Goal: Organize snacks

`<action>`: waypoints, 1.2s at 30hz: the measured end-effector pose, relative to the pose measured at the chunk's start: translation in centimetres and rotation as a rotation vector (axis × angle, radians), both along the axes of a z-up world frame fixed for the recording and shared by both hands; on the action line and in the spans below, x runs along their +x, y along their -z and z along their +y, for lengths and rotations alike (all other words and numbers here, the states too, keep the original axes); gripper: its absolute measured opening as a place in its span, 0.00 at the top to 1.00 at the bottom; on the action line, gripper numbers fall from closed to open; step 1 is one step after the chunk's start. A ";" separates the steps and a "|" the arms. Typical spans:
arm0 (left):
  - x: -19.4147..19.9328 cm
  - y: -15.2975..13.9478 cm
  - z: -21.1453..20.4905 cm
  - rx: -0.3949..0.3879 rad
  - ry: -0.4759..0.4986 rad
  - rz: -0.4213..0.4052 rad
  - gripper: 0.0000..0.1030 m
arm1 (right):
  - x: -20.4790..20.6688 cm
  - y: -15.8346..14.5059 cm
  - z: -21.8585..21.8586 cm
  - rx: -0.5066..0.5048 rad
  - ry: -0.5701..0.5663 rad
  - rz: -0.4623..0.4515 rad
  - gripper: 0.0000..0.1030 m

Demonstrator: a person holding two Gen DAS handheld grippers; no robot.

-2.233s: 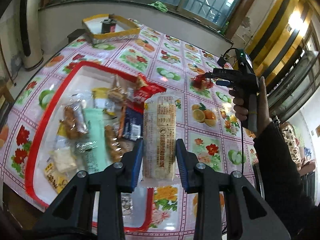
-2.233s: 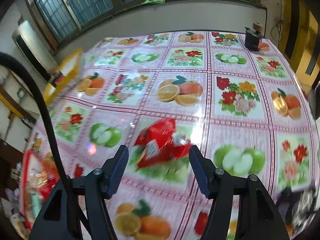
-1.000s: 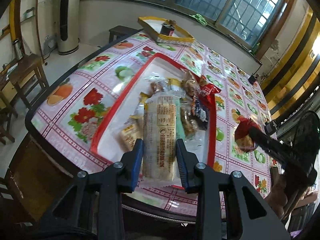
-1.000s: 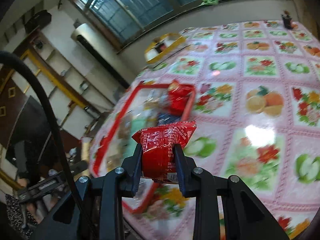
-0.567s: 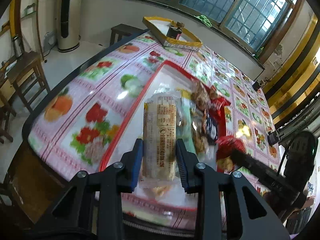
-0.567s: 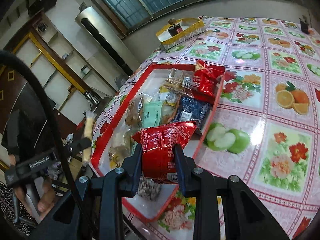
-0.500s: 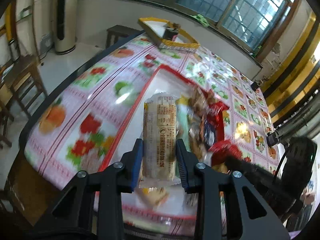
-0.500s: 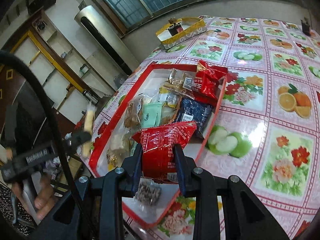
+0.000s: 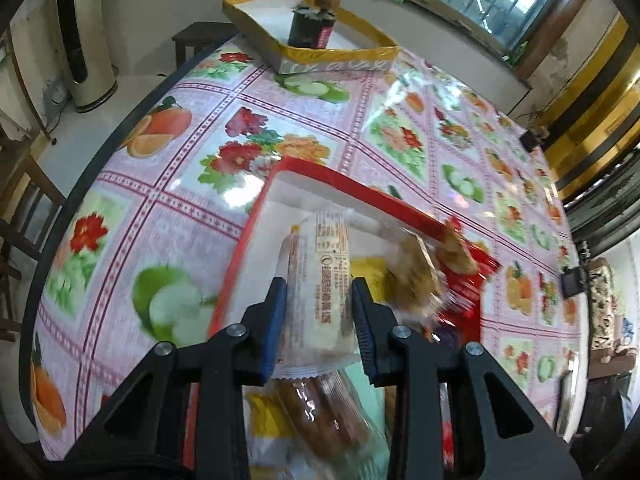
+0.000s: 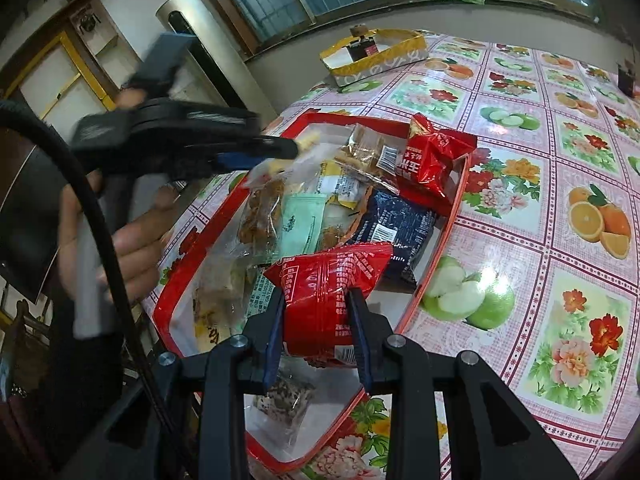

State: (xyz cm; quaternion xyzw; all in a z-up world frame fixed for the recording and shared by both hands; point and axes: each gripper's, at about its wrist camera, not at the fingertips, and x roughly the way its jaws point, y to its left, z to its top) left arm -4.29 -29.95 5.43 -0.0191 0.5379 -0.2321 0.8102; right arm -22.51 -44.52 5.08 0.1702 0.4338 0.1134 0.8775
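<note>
Both grippers had something clamped over the tray. The right gripper [image 10: 316, 330] was clenched on a red snack bag [image 10: 326, 300], holding it just above the near end of the red-rimmed tray [image 10: 452, 216], jaws pinching the bag's lower half. The left gripper [image 9: 318, 316] was grasping a long pale wafer pack [image 9: 320, 280] with printed text, standing upright between its blue pads [image 9: 276, 320], over the tray's [image 9: 340, 178] far, mostly bare corner. In the right wrist view you could see that left gripper [image 10: 280, 148] coming in from the side, with the person's hand [image 10: 120, 240] around its handle, blurry.

Inside the tray sat a pile of snacks: a mint green packet [image 10: 302, 220], a dark blue packet [image 10: 392, 232], clear packs of brown cookies [image 10: 260, 208], and another red bag [image 10: 432, 160] leaning on the far rim. Everything rested on a fruit-and-flower tablecloth [image 10: 560, 240]. Further back near the table edge was a yellow-edged box [image 9: 316, 52] with a dark can [image 9: 310, 28] inside, then the windows.
</note>
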 end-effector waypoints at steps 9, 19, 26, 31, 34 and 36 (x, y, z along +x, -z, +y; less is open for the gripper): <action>-1.8 -2.7 2.6 -0.087 -0.030 -0.053 0.44 | 0.1 0.0 -0.3 0.091 -0.015 -0.011 0.56; -16.2 -5.2 7.1 0.099 -0.249 -0.326 0.18 | -4.6 -3.4 -1.4 0.061 0.075 -0.126 0.35; -21.4 -4.9 6.9 0.215 -0.297 -0.360 0.15 | -7.3 -4.8 0.3 -0.035 0.106 -0.132 0.34; -24.3 -6.3 7.1 0.229 -0.320 -0.426 0.12 | -9.2 -5.5 1.1 -0.062 0.112 -0.146 0.34; -25.5 -6.9 7.0 0.245 -0.324 -0.464 0.12 | -9.6 -5.5 1.2 -0.054 0.121 -0.142 0.34; -25.9 -7.1 7.1 0.233 -0.312 -0.454 0.12 | -9.9 -5.5 1.2 -0.044 0.129 -0.140 0.34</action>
